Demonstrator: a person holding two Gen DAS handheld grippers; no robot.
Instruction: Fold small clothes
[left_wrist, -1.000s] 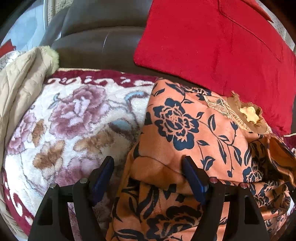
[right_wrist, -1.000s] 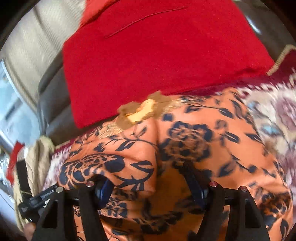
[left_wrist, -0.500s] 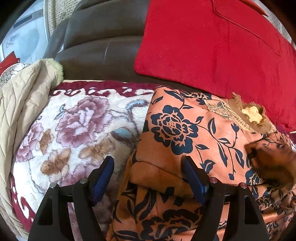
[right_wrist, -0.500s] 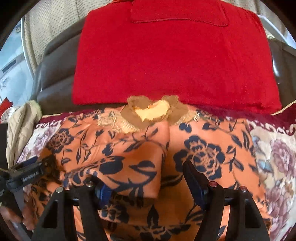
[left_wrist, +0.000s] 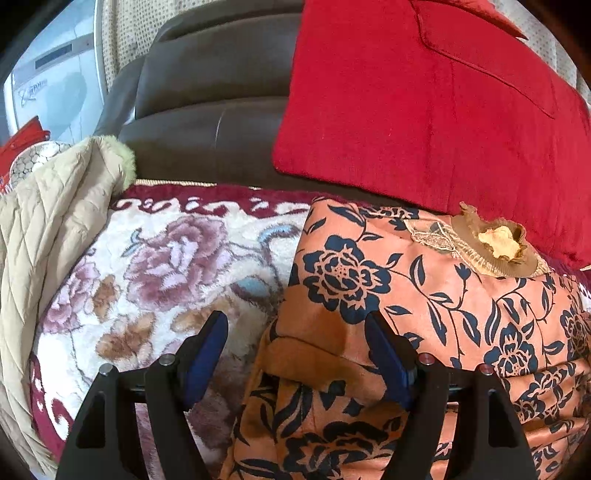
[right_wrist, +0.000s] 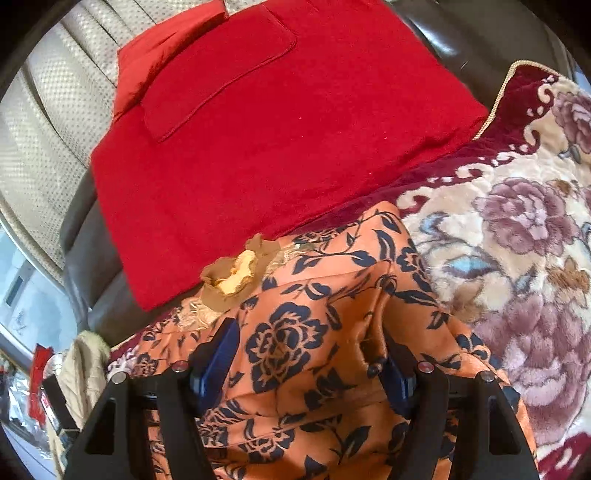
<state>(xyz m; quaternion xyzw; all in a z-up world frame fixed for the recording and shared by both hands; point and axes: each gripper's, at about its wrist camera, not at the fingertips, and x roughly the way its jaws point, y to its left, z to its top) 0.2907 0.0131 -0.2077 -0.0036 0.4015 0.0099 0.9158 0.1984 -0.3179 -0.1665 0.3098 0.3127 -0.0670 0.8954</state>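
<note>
An orange garment with dark blue flowers (left_wrist: 424, 295) lies partly folded on a floral blanket (left_wrist: 166, 266); its brown frilled collar (left_wrist: 495, 243) points toward a red cushion. My left gripper (left_wrist: 295, 350) is open, low over the garment's left folded edge, one finger over the blanket. In the right wrist view the same garment (right_wrist: 325, 306) fills the foreground and its collar (right_wrist: 236, 273) is at the far left. My right gripper (right_wrist: 306, 358) is open and empty, just above the garment's folded middle.
A red cushion (left_wrist: 424, 103) leans on the dark leather sofa back (left_wrist: 207, 122) behind the garment. A beige quilted jacket (left_wrist: 44, 229) lies at the blanket's left. The floral blanket (right_wrist: 517, 240) stretches to the right of the garment.
The right gripper has let a folded sleeve flap lie on the garment and swung to look from the garment's other side. The left gripper has drawn back slightly; it stays open.
</note>
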